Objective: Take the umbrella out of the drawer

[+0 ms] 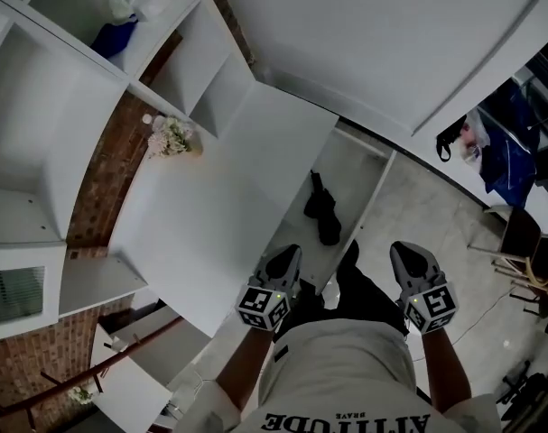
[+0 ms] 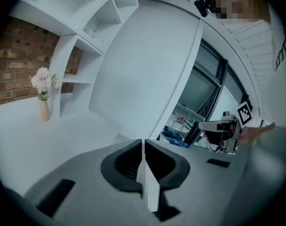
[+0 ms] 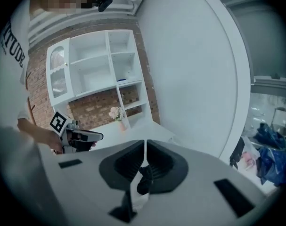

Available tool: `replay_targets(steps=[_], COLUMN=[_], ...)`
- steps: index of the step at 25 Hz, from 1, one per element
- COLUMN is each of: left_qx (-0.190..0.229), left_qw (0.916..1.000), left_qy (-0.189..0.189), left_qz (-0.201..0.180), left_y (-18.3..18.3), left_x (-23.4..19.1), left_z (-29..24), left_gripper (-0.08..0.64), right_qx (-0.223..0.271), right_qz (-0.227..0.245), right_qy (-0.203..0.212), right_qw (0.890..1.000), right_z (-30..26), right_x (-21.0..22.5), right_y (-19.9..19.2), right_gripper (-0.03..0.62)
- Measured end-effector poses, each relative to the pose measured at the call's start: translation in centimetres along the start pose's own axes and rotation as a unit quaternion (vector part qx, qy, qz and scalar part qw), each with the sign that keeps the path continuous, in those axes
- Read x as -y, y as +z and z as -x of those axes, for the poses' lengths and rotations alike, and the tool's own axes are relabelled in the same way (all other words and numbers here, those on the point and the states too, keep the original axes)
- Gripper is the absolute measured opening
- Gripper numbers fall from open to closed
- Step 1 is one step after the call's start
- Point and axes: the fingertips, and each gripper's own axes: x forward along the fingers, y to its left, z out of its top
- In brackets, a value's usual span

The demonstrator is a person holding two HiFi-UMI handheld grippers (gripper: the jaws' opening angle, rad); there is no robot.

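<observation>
A black folded umbrella point(image 1: 324, 213) lies in the open white drawer point(image 1: 379, 180) under the desk top point(image 1: 201, 215). Both grippers hover near the drawer's front end, short of the umbrella. My left gripper point(image 1: 290, 253) is over the drawer's left edge and is shut with nothing in it point(image 2: 143, 142). My right gripper point(image 1: 404, 251) hangs to the right of the drawer over the floor, its jaw tips together point(image 3: 145, 142). Through the hollow between its jaws the umbrella point(image 3: 145, 177) shows as a dark shape below. Each gripper view shows the other gripper from the side.
A small vase of pale flowers point(image 1: 171, 136) stands at the back of the desk by white wall shelves point(image 1: 93, 70). A large white panel rises behind the drawer. Right of it are blue bags point(image 1: 508, 161) and a chair point(image 1: 526, 251) on the floor.
</observation>
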Motion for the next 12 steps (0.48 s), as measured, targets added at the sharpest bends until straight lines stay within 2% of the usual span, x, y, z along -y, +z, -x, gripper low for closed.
replay_targets(steps=[4,7,12], left_qx=[-0.028,-0.050,-0.084], left_qw=[0.9995,0.9983,0.9952], left_qy=[0.014,0.019,0.034], left_qz=[0.005,0.024,0.038], left_y=[-1.7,-3.3,-6.2], left_x=[0.1,-0.1,-1.1], left_z=[-2.9,-5.3,-9.1], left_gripper=[0.026,0.028,0.028], right_qx=[-0.009,-0.026,-0.046], right_qz=[-0.006,-0.014,-0.019], right_qy=[0.020,0.034,0.065], right_qw=[1.000,0.999,0.997], right_z=[-1.5,-2.6,-4.3], right_x=[2.1,3.7,4.7], right_y=[-0.3,-1.5,-2.6], right_gripper=[0.034,0.034,0.034])
